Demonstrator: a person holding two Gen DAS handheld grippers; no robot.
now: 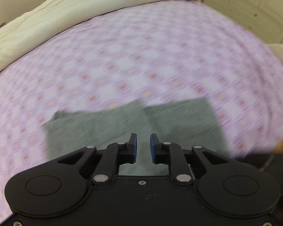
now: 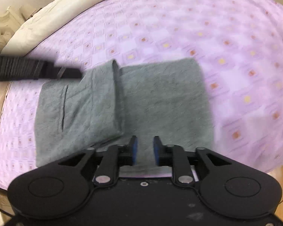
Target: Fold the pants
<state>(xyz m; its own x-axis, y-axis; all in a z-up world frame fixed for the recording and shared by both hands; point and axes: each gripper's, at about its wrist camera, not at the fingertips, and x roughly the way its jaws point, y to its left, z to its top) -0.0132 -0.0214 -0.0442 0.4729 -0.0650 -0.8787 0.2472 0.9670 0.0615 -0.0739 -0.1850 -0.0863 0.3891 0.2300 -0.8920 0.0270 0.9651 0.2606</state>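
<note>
Garment: the grey knit pants [image 2: 126,101] are lying folded into a compact rectangle on the pink-and-lilac checked bedspread [image 2: 226,43], close to its near edge.
Fold state: one thicker folded layer with a pocket slit is lying over the left part of the pants, its rolled edge running down the middle; the right part is lying flatter.
Left gripper [image 1: 143,146]: hovering above the pants' near part, its blue-padded jaws standing slightly apart and pinching nothing.
Right gripper [image 2: 145,148]: hovering over the pants' near edge, jaws parted, nothing between them.
Step in hand: both grippers seem to be letting a completed fold lie; the task looks close to done.
Next move: probably a final fold or smoothing, calling for pinching one end of the pants and carrying it over the rolled edge.
Containers: none showing.
Beyond the pants: a cream quilt [image 1: 47,17] is lying along the bedspread's far side.
</note>
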